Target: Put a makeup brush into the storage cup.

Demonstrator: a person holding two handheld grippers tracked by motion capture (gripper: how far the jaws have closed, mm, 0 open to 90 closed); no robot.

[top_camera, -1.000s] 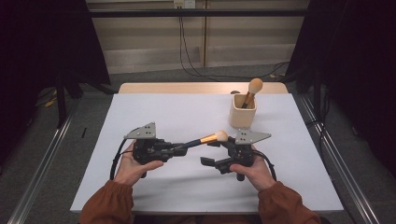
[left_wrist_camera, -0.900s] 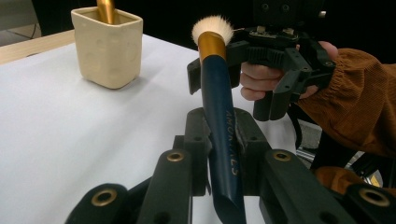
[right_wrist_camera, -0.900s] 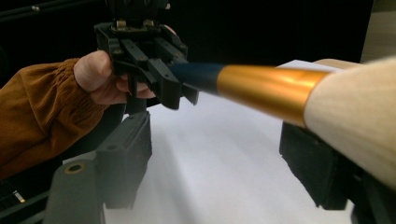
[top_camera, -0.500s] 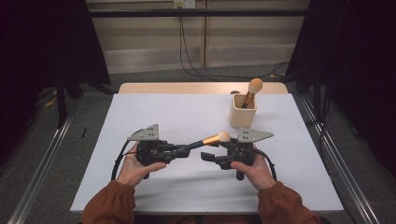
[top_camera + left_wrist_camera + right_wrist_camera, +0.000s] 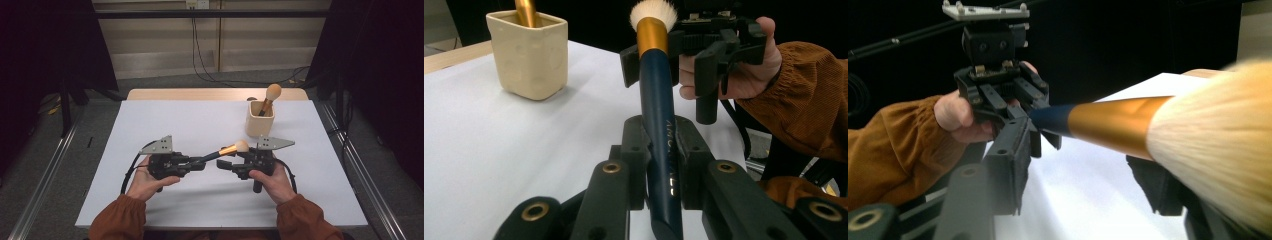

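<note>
While the left gripper stays clenched on the dark-blue, gold-ferruled makeup brush, the right gripper has neared it. Its jaws have just been closing around the ferrule, not yet gripping; a handover toward the cream square ceramic cup seems imminent.

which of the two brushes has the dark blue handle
The brush clamped in the left tool, bristles towards the right tool. The other brush stands in the cream cup.

Brush between right gripper jaws

Holder cup beyond; table open
</note>
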